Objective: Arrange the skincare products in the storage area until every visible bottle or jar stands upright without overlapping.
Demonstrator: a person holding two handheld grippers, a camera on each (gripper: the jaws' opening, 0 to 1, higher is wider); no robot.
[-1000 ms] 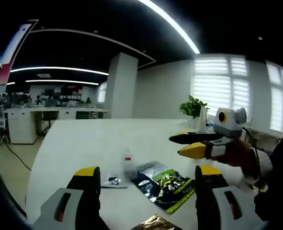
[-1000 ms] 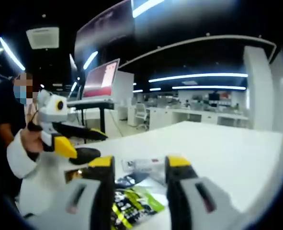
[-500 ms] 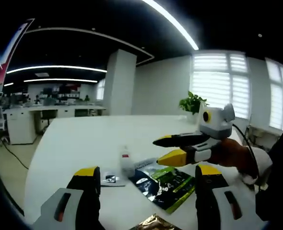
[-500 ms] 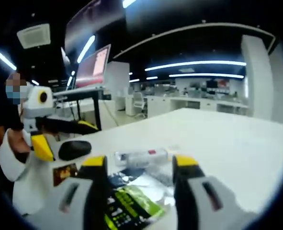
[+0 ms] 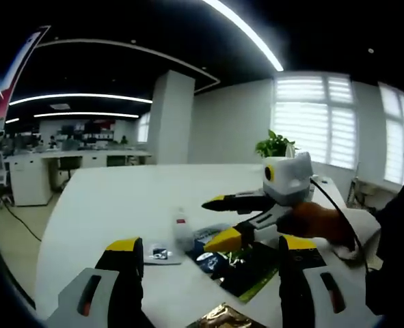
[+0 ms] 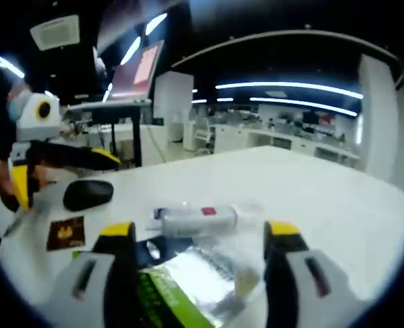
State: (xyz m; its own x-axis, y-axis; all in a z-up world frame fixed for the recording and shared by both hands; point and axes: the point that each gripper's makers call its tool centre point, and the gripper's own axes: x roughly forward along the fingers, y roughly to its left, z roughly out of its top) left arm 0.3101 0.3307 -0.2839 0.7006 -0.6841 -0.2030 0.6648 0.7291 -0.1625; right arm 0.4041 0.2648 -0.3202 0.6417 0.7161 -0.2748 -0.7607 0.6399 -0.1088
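A large white table (image 5: 113, 198) carried everything, its bare top running back toward an office of desks and ceiling light strips; a potted plant (image 5: 273, 145) stood at its far edge before the blinds, as the left gripper view showed. On the table lay a dark, green-edged packet (image 5: 246, 263), flat, with a silvery clear sachet (image 6: 202, 263) beside it and partly over it in the right gripper view. Just beyond the packet a small clear bottle (image 6: 195, 217) with a red label lay on its side, not upright, between the right gripper's two jaws as the right gripper view framed it; in the left gripper view the same bottle (image 5: 182, 232) sat just left of the packet, near a small sachet (image 5: 162, 255). A small dark card with a gold mark (image 6: 66, 233) lay flat at the table's near left corner, and a black computer mouse (image 6: 87, 194) rested just behind it. The right gripper (image 5: 219, 220), held in a hand (image 5: 318, 222), reached over the packet toward the bottle with its jaws spread apart and nothing between them. The left gripper (image 5: 208, 263) hovered above the table, jaws parted and holding nothing; in the right gripper view it hung off to the left (image 6: 85, 158).
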